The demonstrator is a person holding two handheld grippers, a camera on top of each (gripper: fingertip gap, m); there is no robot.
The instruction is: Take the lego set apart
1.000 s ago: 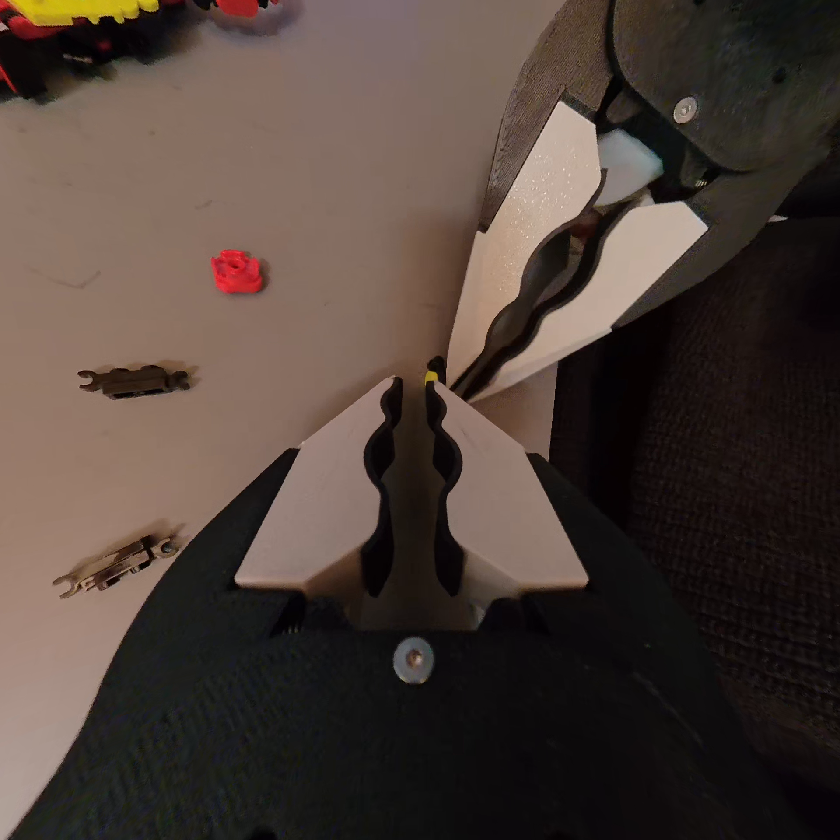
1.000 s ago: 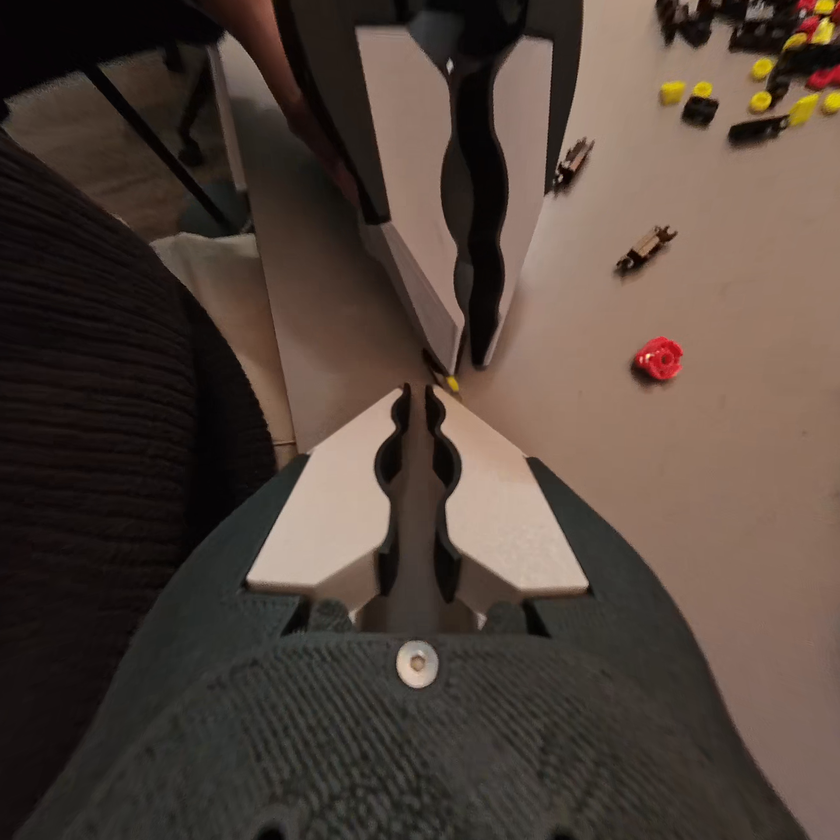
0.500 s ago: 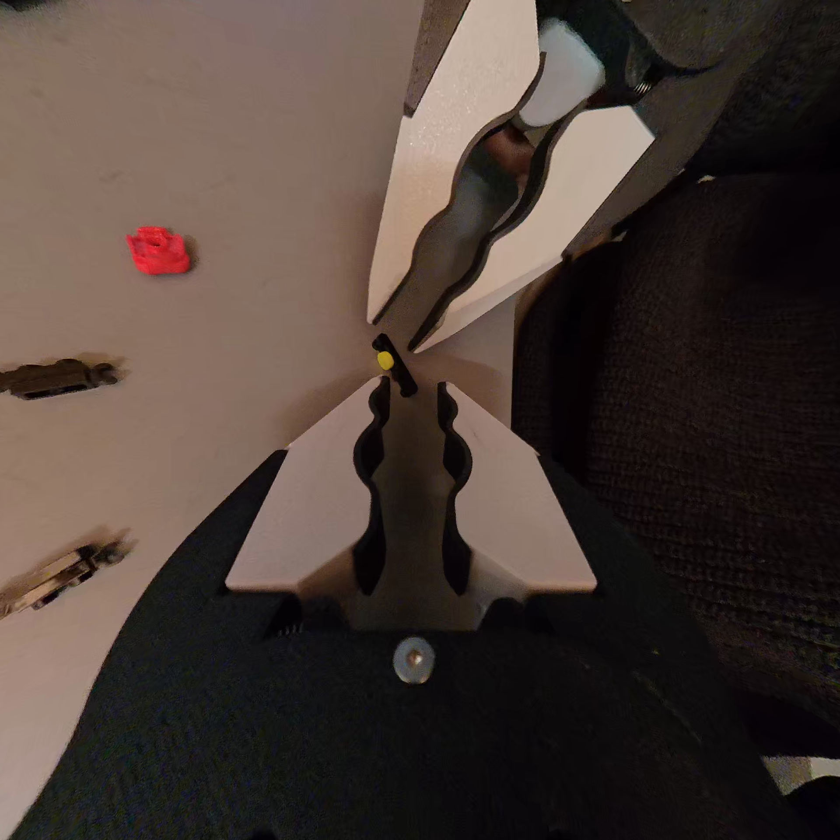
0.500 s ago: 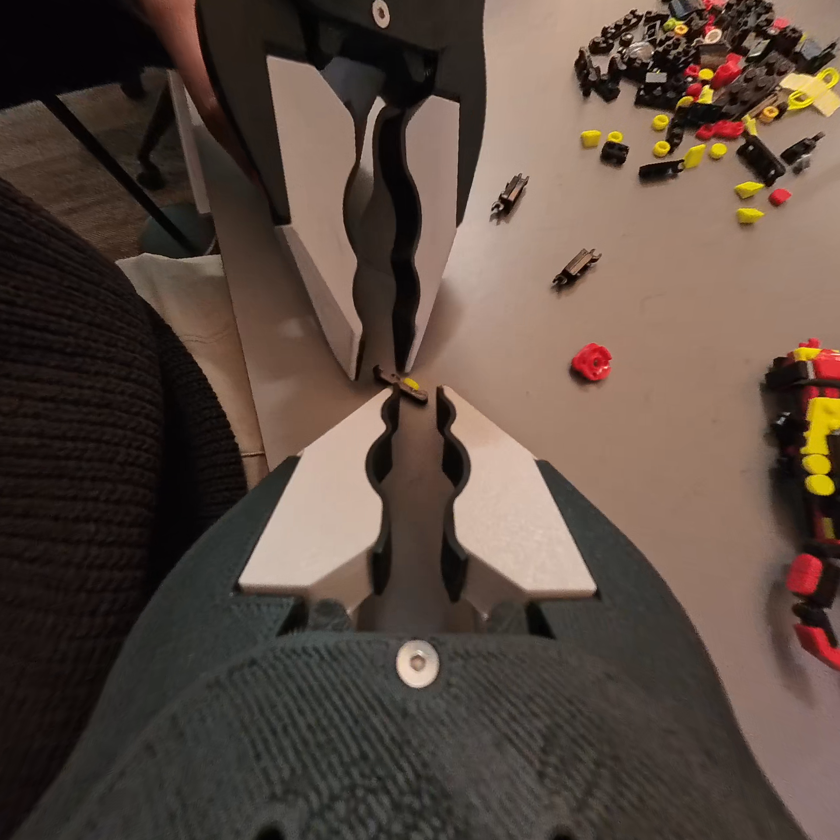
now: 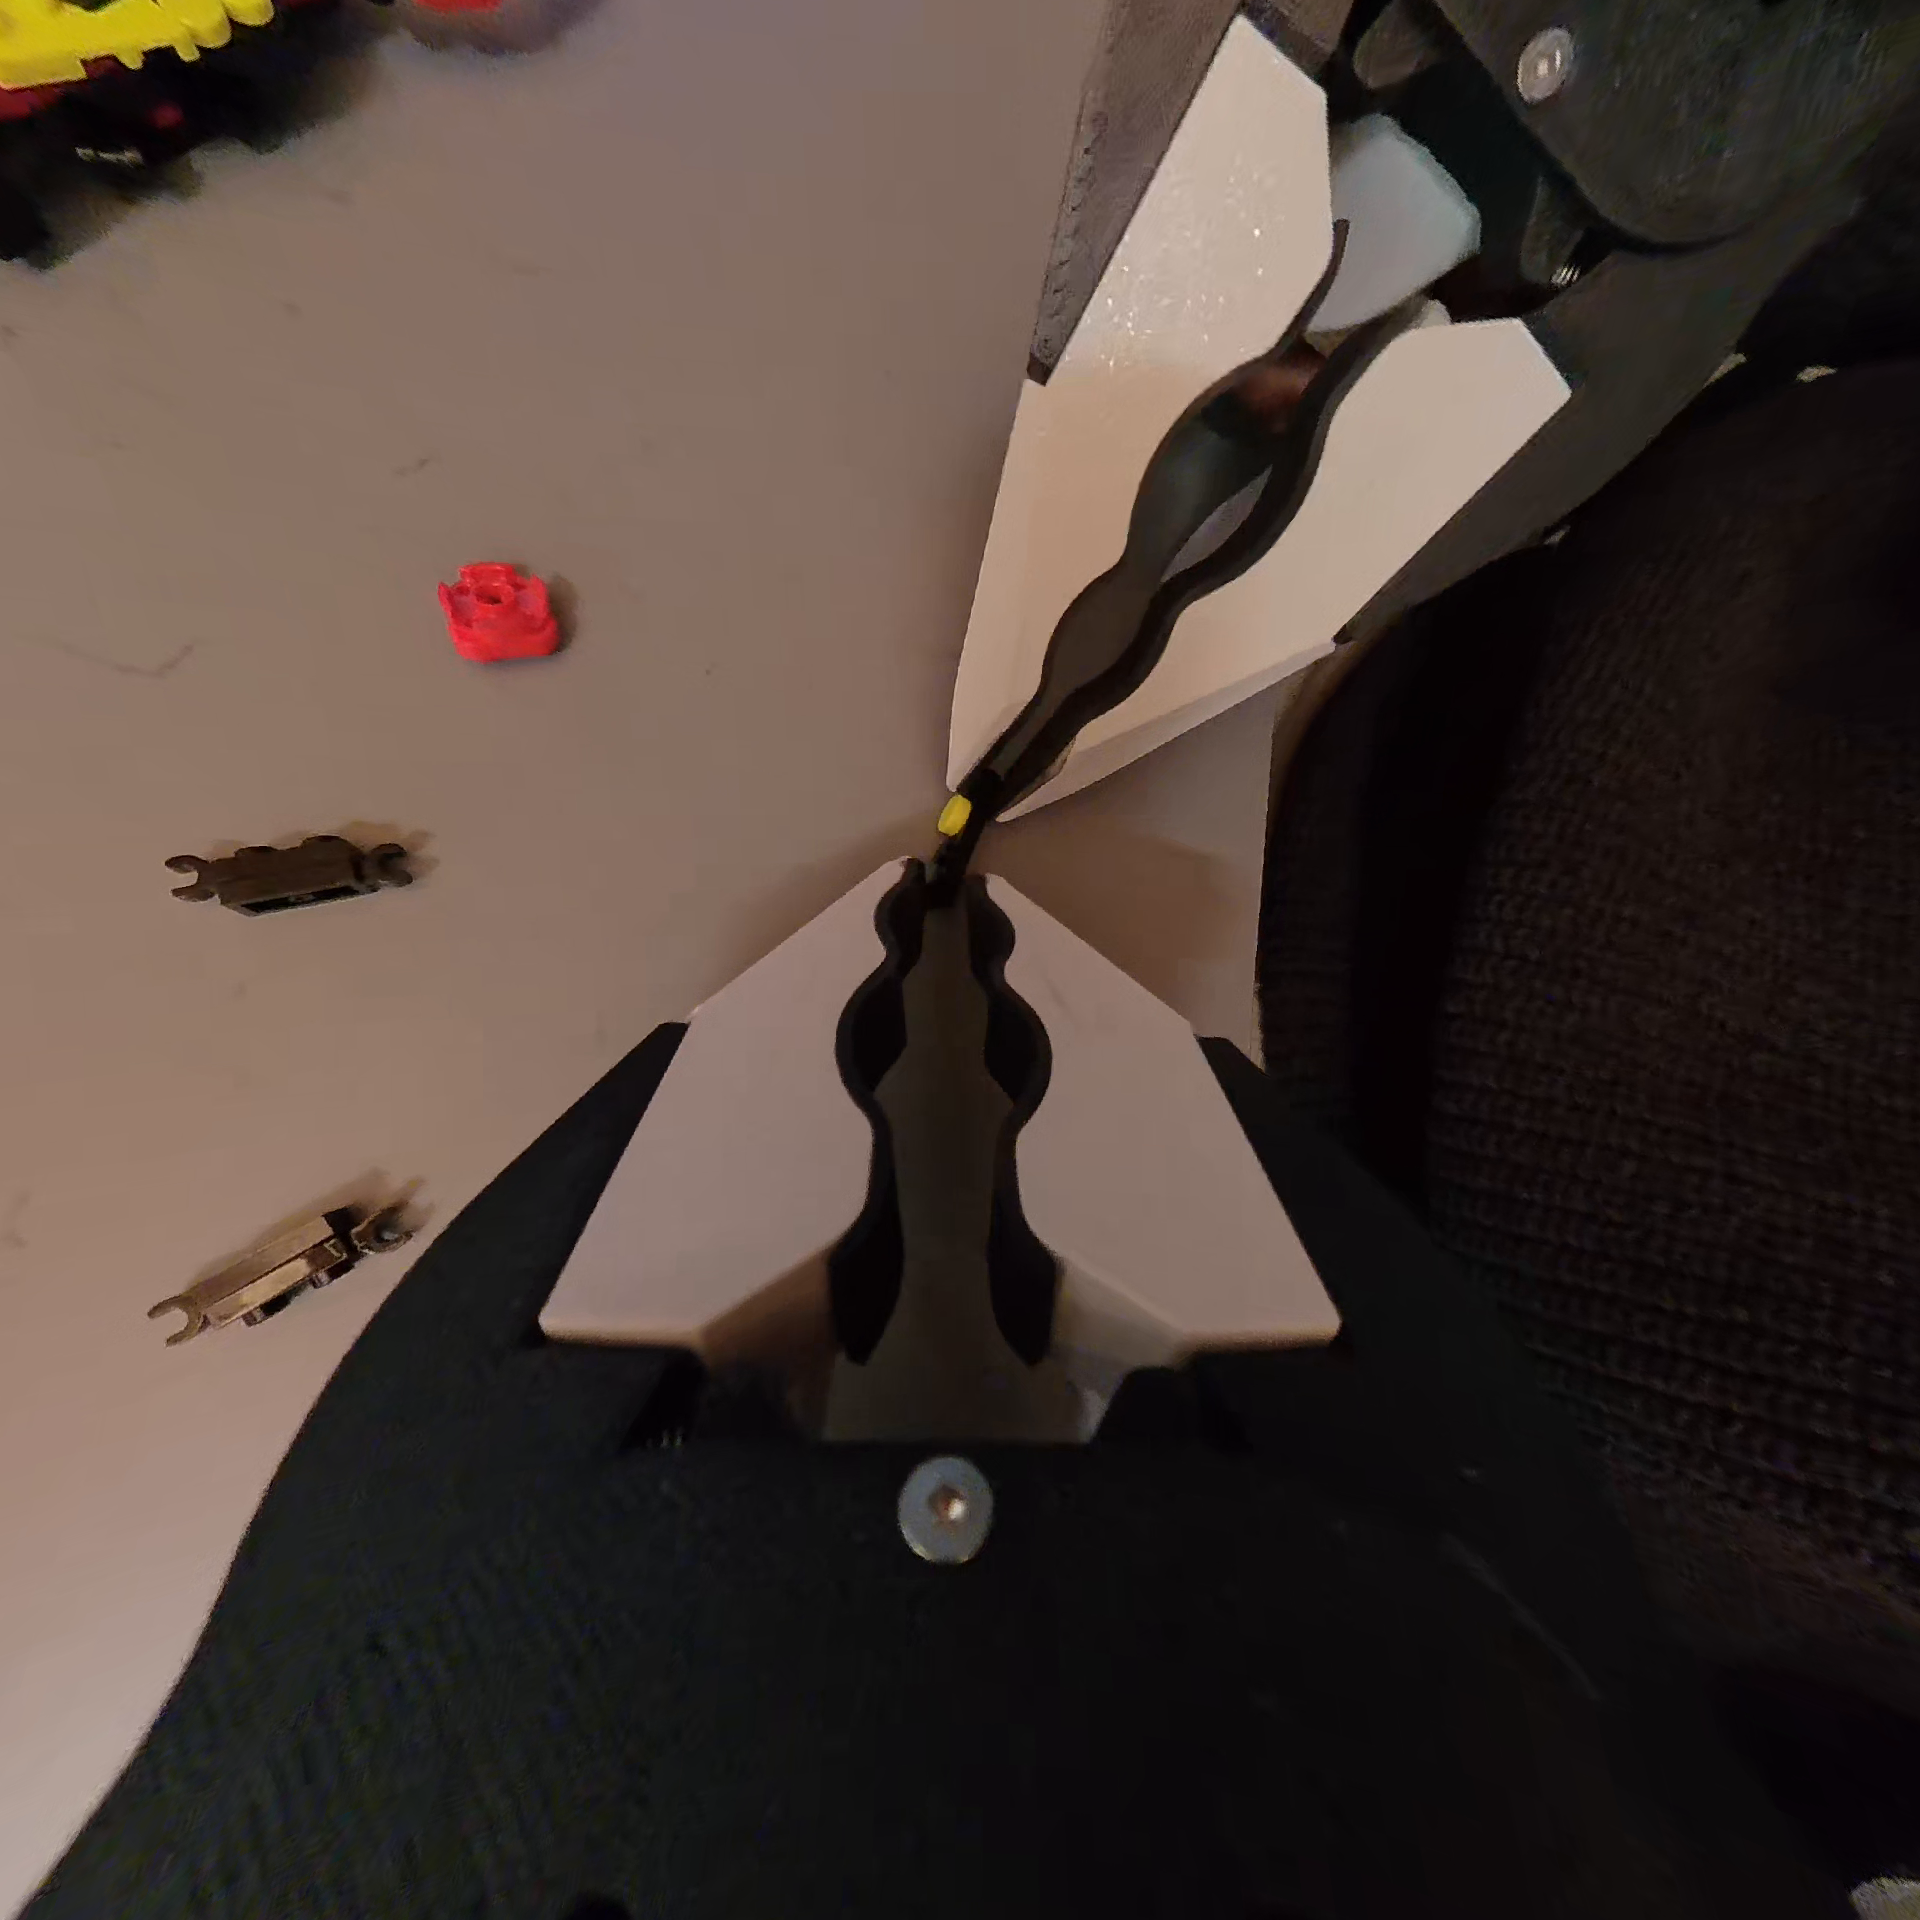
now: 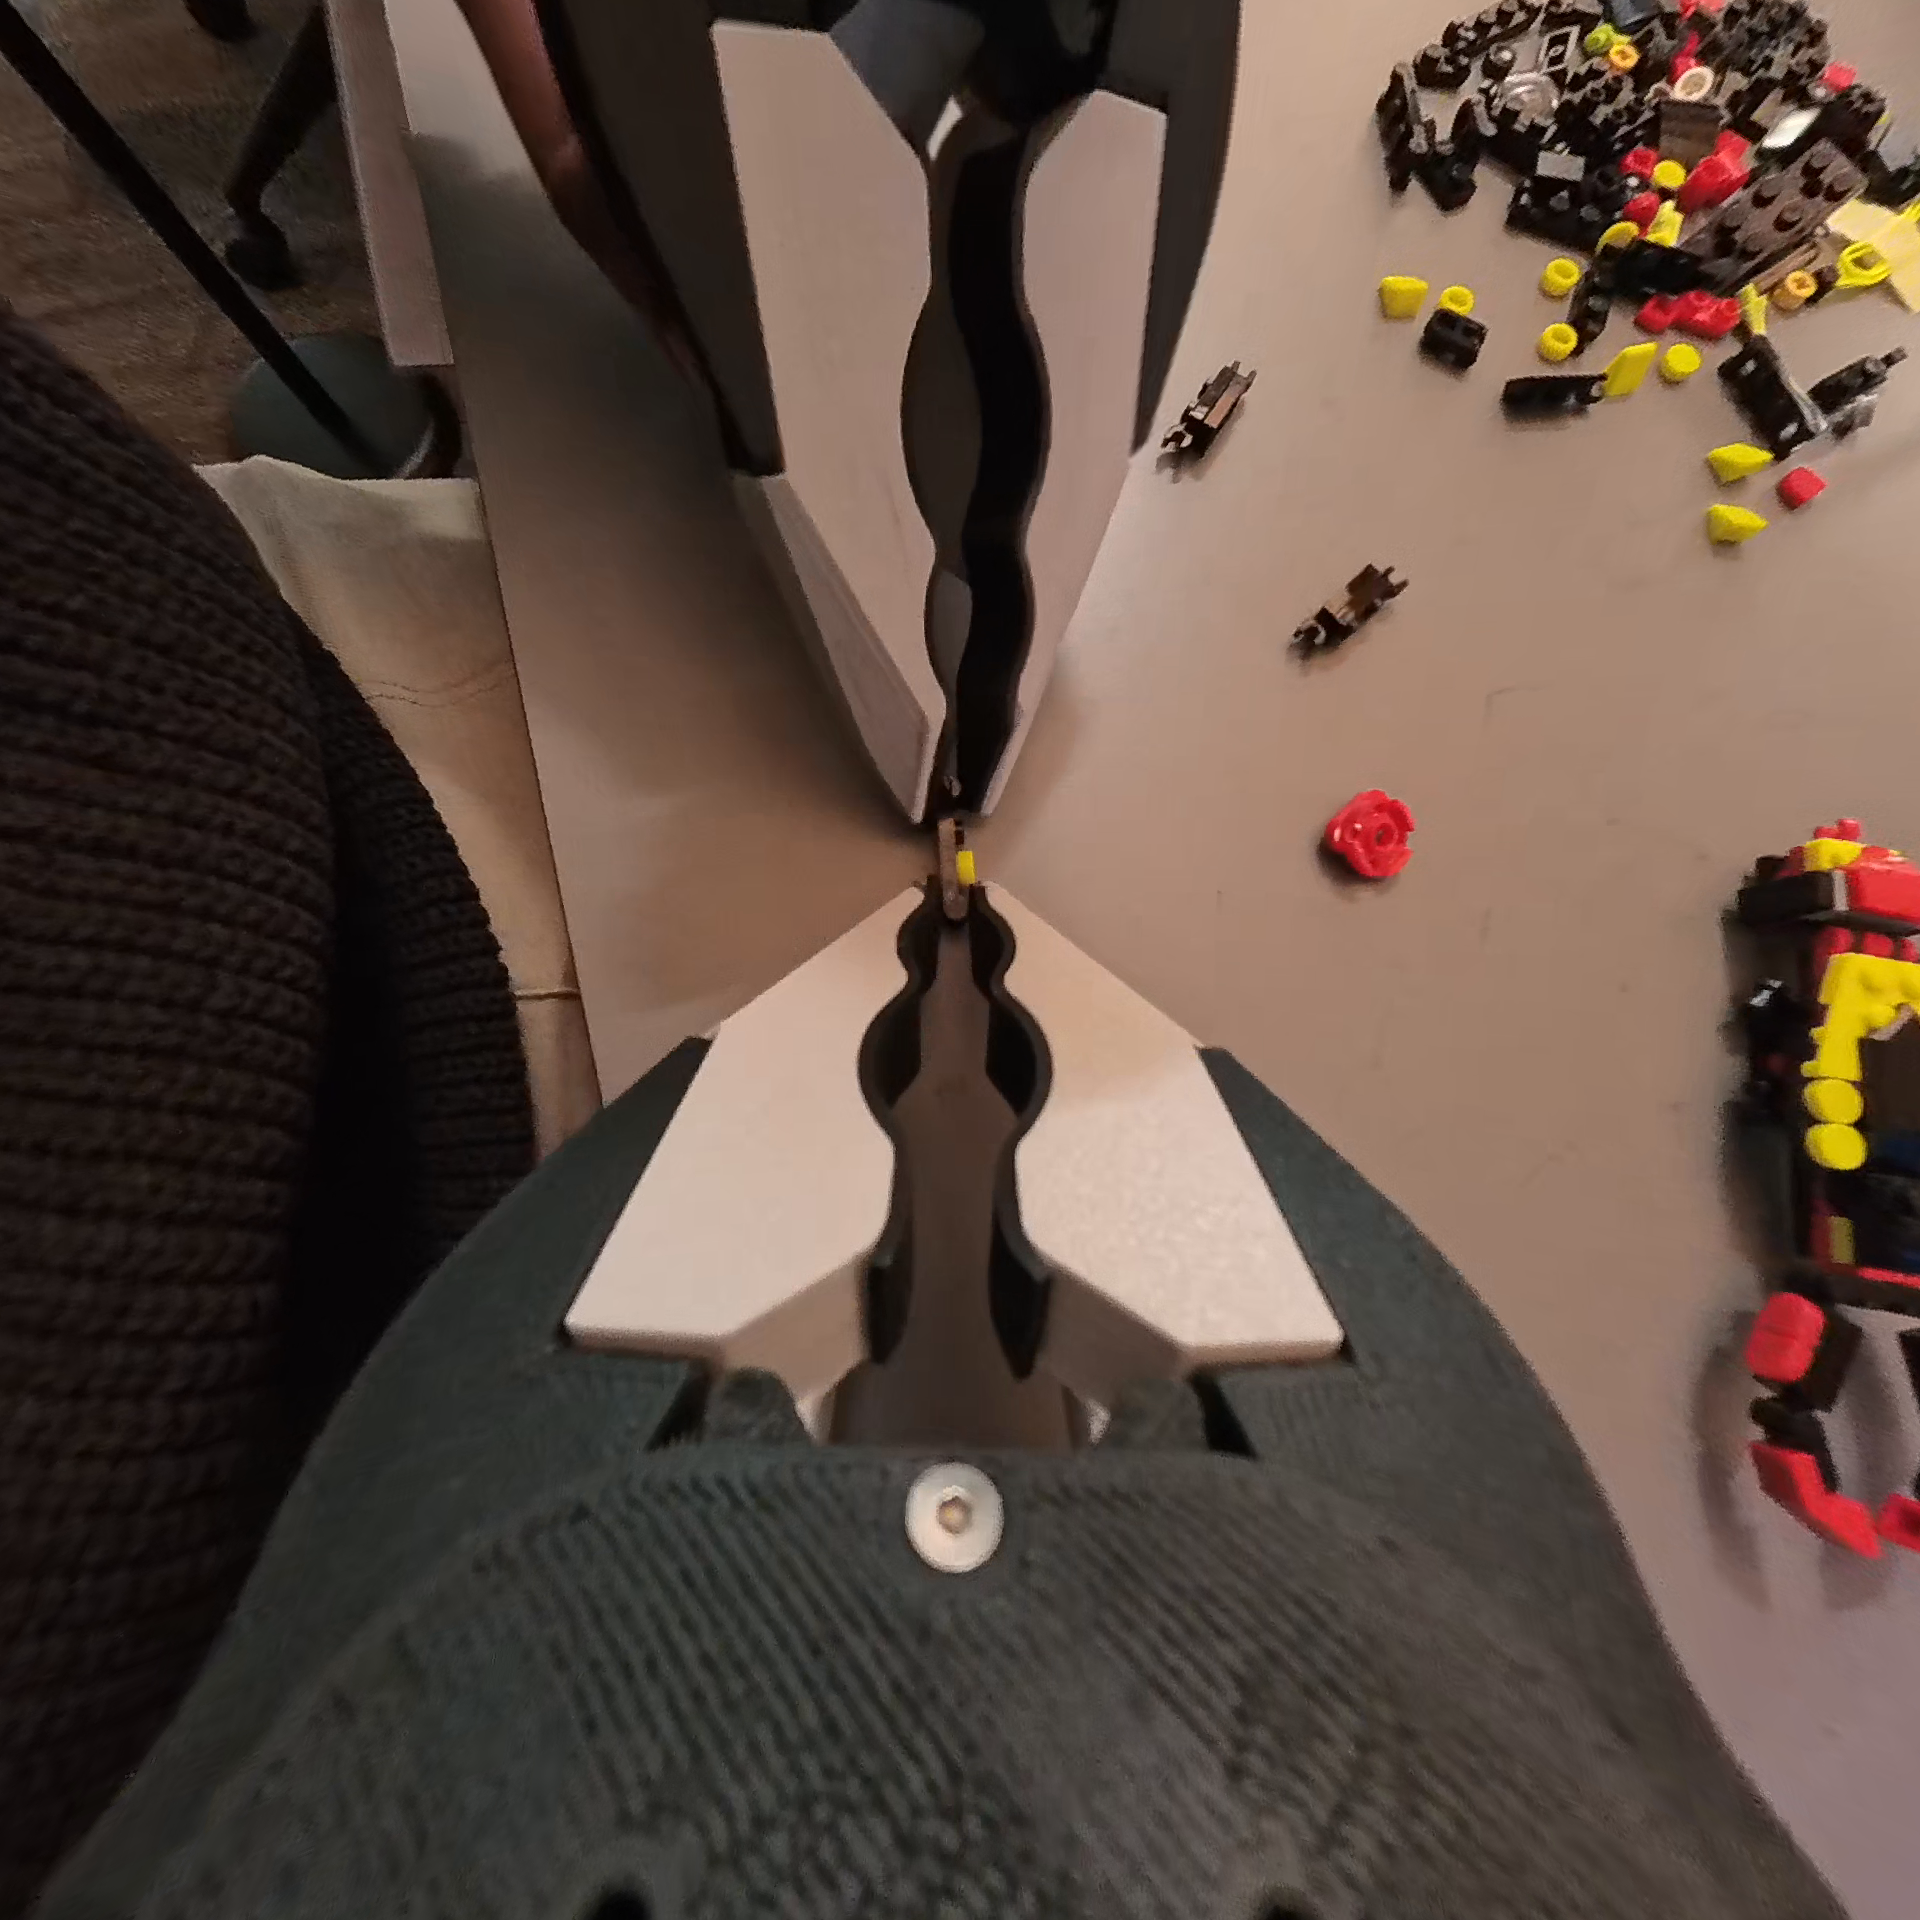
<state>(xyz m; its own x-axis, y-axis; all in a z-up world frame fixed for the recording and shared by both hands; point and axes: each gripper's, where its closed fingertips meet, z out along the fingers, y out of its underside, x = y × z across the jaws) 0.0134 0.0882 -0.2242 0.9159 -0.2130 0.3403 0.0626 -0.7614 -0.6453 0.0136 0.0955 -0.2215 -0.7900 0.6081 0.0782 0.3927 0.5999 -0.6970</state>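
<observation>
Both tools meet tip to tip over the near edge of the bench (image 5: 644, 312); between them hangs a thin black piece (image 5: 948, 854) with a yellow stud (image 5: 953, 816) on it, clear of the bench top; the left tool (image 5: 943, 885) pinches one end, its tips drawn in narrow, and the right tool (image 6: 951, 896) pinches the other end the same way; the stud sits in the bare stretch between the two sets of tips. Taking that piece as the mark: a red round piece (image 6: 1369, 834) lies on the bench nearest it; two dark clip pieces (image 6: 1348, 611) (image 6: 1208, 405) lie farther out in the same direction; beyond those is a loose heap (image 6: 1673, 197) of black, yellow and red bits; the lego set (image 6: 1839, 1122), red, yellow and black, lies well off, past the red piece. A dark knit sleeve (image 6: 187, 935) fills the side away from the bench.
</observation>
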